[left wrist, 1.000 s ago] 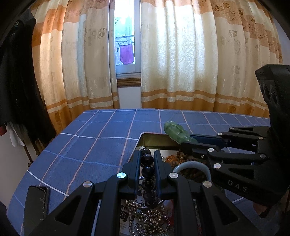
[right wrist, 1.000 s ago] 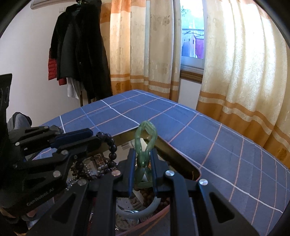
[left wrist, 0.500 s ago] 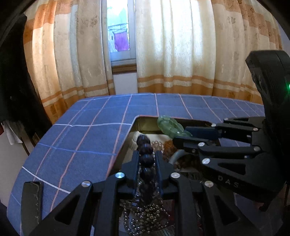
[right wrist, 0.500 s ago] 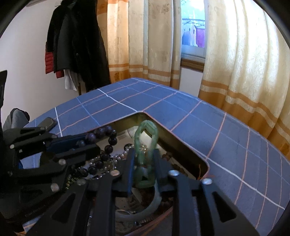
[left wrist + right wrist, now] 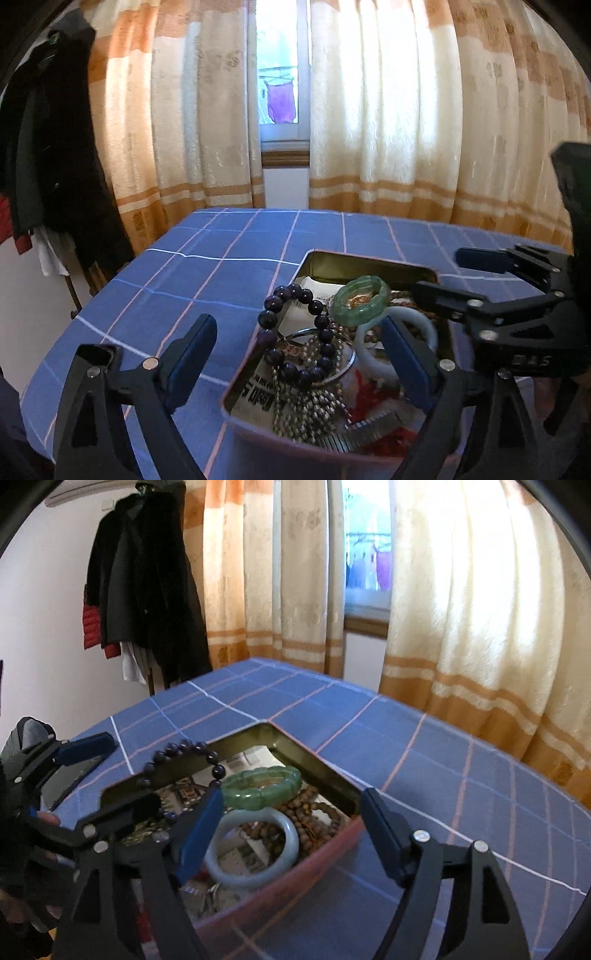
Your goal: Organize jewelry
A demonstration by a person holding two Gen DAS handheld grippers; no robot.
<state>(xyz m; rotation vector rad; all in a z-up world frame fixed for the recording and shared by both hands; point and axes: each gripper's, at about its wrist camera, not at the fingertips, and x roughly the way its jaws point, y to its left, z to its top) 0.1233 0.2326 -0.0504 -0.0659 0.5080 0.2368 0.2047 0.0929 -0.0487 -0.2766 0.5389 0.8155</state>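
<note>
A pink tin box [image 5: 258, 417] [image 5: 295, 878] sits on the blue checked tablecloth, full of jewelry. A dark purple bead bracelet [image 5: 295, 328] [image 5: 184, 749] lies over the box's left rim. A green jade bracelet [image 5: 360, 301] [image 5: 262, 786] rests on top of the pile, over a pale jade bangle [image 5: 406, 332] [image 5: 255, 845], brown bead strings [image 5: 314, 812] and a silver ball chain [image 5: 314, 402]. My left gripper [image 5: 299, 350] is open and empty above the box. My right gripper [image 5: 291, 827] is open and empty over the box.
A black phone [image 5: 70, 775] lies on the cloth left of the box. The blue tablecloth [image 5: 221, 266] stretches back toward cream and orange curtains [image 5: 388, 129] and a window. Dark coats [image 5: 147, 590] hang at the left.
Both grippers opened. The purple bead bracelet and the green jade bracelet dropped from the jaws and now lie in the box. Both grippers drew back a little.
</note>
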